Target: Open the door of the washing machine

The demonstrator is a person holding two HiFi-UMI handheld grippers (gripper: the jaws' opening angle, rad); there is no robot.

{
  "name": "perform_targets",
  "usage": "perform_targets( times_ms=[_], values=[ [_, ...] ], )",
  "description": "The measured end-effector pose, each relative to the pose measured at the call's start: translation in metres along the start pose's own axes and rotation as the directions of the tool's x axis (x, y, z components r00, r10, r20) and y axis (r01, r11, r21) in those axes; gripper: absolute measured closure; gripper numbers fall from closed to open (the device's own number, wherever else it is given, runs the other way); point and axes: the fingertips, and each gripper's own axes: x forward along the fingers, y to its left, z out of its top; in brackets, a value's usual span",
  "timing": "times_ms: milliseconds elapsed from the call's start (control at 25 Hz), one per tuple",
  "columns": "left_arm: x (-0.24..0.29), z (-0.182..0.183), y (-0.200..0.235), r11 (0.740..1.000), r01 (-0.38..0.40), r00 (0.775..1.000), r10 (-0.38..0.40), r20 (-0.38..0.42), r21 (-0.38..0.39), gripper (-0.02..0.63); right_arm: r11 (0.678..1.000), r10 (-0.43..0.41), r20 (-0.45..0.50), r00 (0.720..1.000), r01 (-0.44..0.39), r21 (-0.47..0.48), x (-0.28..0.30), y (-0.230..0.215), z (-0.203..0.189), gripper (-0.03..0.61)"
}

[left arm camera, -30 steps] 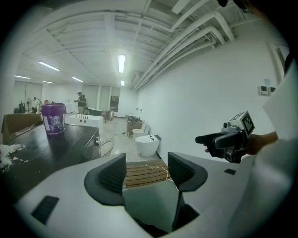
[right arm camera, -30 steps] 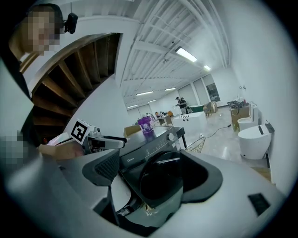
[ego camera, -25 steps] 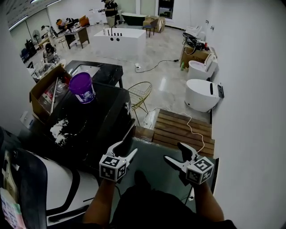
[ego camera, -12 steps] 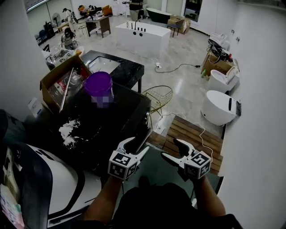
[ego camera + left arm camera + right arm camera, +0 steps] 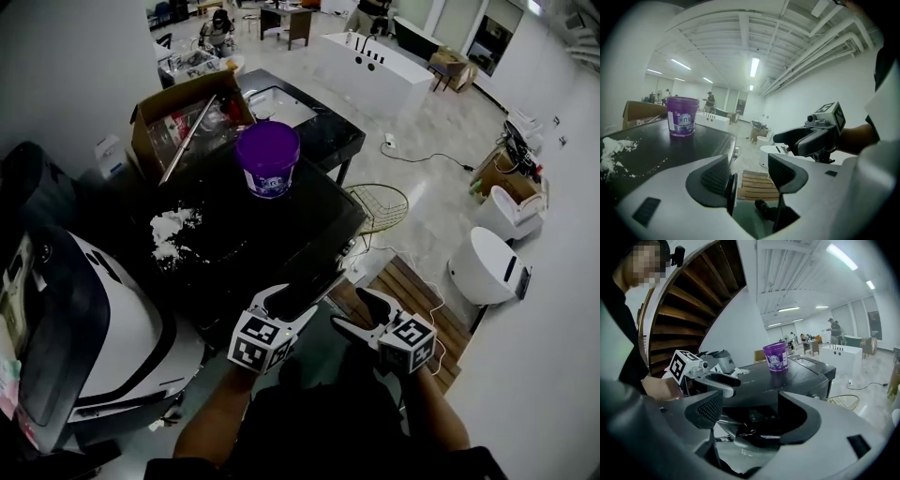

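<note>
Washer [image 5: 281,220] edge just beside L gripper [image 5: 295,302]

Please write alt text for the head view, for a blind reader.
A person holds two empty grippers before a black flat-topped appliance: the left gripper open, the right gripper closing its jaws. A purple plastic bucket stands on top.

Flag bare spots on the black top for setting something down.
Free: the black top between the purple bucket and its near right edge, right of the white powder. Crowded: the far left, where the cardboard box and powder sit.
</note>
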Motion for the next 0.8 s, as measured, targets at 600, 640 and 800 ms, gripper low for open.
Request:
perform_targets(
  times_ms=[600,640,800],
  values=[
    [0.102,-0.006,-0.005,0.938,-0.284,0.959,0.275,-0.074,-0.197,0.341,0.944,0.3,-0.176,0.938,-0.318,-0.087,-0.002,-0.112,-0.014,0.201],
    [0.108,-0.007,-0.005,0.928,-0.306,0.952,0.295,-0.08,-0.212,0.341,0.938,0.314,-0.188,0.931,-0.334,-0.09,-0.003,-0.12,-0.014,0.201],
    [0.113,-0.012,-0.011,0.889,-0.378,0.926,0.366,-0.095,-0.259,0.342,0.923,0.348,-0.217,0.912,-0.374,-0.087,-0.015,-0.146,-0.014,0.206]
  ],
)
